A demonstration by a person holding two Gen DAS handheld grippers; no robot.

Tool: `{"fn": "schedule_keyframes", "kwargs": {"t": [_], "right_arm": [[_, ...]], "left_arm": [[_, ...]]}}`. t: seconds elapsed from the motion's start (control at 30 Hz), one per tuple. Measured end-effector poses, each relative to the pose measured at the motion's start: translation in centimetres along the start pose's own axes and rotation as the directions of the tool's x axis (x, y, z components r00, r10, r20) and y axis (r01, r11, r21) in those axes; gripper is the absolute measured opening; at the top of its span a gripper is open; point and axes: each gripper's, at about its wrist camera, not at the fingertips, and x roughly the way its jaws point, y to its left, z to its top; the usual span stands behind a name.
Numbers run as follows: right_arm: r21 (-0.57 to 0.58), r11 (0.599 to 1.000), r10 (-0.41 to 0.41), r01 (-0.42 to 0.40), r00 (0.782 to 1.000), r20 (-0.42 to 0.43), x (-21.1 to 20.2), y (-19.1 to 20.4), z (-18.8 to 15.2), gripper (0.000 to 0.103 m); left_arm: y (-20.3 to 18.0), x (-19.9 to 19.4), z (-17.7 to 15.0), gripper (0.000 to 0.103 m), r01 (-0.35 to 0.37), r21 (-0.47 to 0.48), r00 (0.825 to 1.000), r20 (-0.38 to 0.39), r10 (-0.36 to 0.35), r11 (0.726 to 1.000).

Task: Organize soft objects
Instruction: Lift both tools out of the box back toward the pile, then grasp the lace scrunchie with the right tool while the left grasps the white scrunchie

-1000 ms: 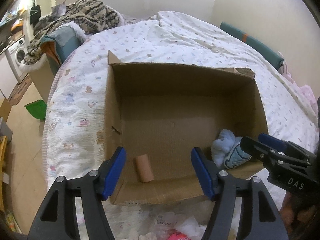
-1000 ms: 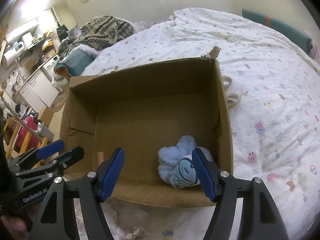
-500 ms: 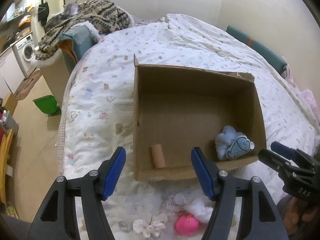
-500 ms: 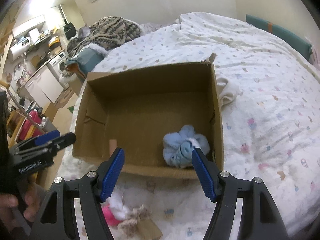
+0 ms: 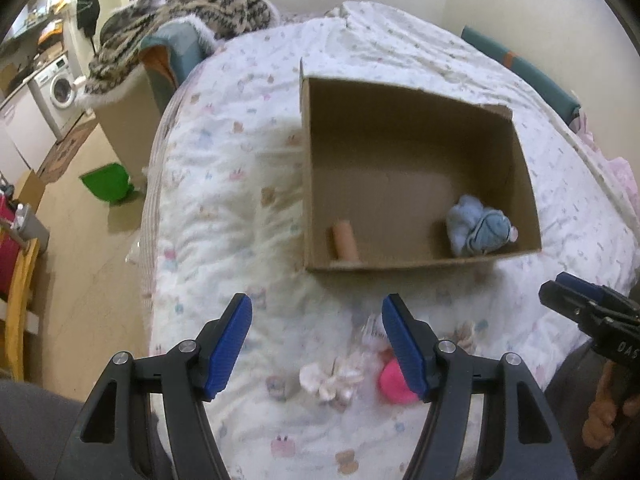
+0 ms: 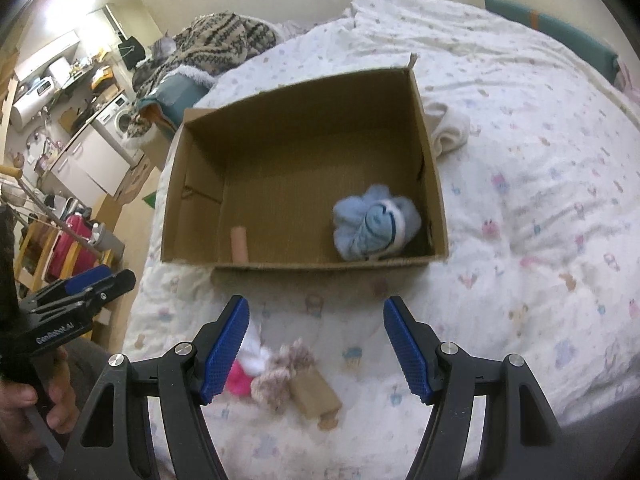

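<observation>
Both claws have pulled back from the cardboard box [image 5: 416, 176], so more of the bed [image 5: 224, 208] shows in front of it than a second ago. The left claw [image 5: 316, 344] and right claw [image 6: 316, 344] each hang open and empty above the loose pile. A blue plush toy [image 6: 376, 228] and a pinkish roll [image 6: 239, 244] already lie inside the box. Left outside, near its front wall, are a pink toy [image 5: 394, 384], a cream scrunchie [image 5: 330, 376], a fuzzy scrunchie [image 6: 280, 376] and a brown card tag [image 6: 316, 396]. Judging by this, a drop is done and the next pick calls for lowering onto one soft item. Readable writing: "GenRobot.AI" and "DAS" on the claw bodies.
</observation>
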Motion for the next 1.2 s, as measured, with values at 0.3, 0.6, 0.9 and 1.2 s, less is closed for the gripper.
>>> {"fn": "schedule_keyframes", "kwargs": {"t": [0.3, 0.6, 0.9, 1.2], "right_arm": [[0.084, 0.996, 0.007, 0.001, 0.996, -0.094, 1.4, -1.3, -0.8, 0.074], [0.172, 0.985, 0.072, -0.024, 0.958, -0.278, 5.5, -2.6, -2.1, 0.056], [0.035, 0.999, 0.013, 0.004, 0.89, -0.456, 10.2, -0.2, -4.0, 0.046], [-0.034, 0.999, -0.014, -0.002, 0.891, -0.454, 10.2, 1.1, -4.5, 0.014]], "left_arm": [[0.4, 0.3, -0.4, 0.065, -0.019, -0.029, 1.0, 0.021, 0.02, 0.999], [1.2, 1.9, 0.4, 0.065, 0.009, -0.1, 1.0, -0.014, -0.011, 0.995], [2.1, 3.2, 0.4, 0.065, 0.023, -0.161, 0.997, -0.069, -0.034, 0.987], [2.6, 3.7, 0.1, 0.065, 0.031, -0.186, 0.994, -0.101, -0.051, 0.982]]}}
